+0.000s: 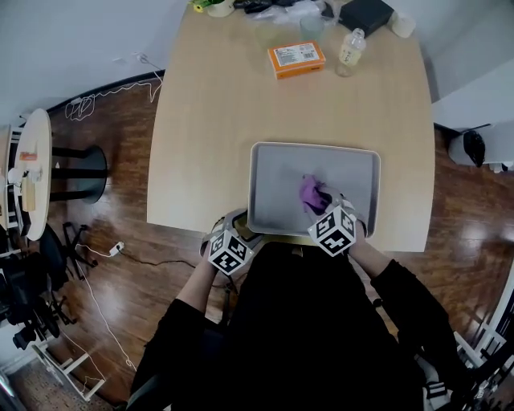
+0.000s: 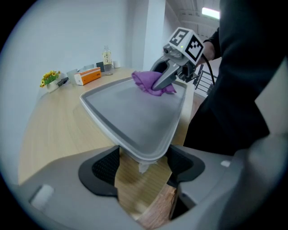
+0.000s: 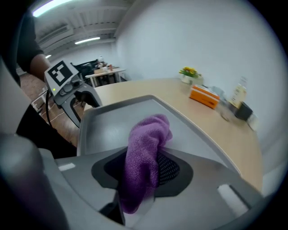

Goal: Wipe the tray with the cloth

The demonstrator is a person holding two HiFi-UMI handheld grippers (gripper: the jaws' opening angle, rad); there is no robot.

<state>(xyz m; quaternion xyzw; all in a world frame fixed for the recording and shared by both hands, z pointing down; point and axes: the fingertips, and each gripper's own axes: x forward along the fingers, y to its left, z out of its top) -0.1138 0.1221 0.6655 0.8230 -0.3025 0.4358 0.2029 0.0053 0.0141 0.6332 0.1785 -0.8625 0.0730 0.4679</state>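
A grey tray (image 1: 269, 164) lies at the near edge of the wooden table (image 1: 217, 120). A purple cloth (image 1: 311, 193) rests on its near right part, and my right gripper (image 1: 318, 202) is shut on it. In the right gripper view the cloth (image 3: 146, 152) hangs bunched between the pads over the tray (image 3: 112, 126). My left gripper (image 1: 243, 231) is at the tray's near left corner. In the left gripper view that corner of the tray (image 2: 130, 117) sits between the jaws of the left gripper (image 2: 144, 167), both pads against its rim. The cloth (image 2: 150, 83) and right gripper (image 2: 159, 84) show beyond.
At the table's far end stand an orange box (image 1: 296, 58), a bottle (image 1: 351, 48), a black box (image 1: 365, 14) and small yellow flowers (image 3: 189, 72). A round side table (image 1: 32, 172) and loose cables (image 1: 104, 96) are on the floor to the left.
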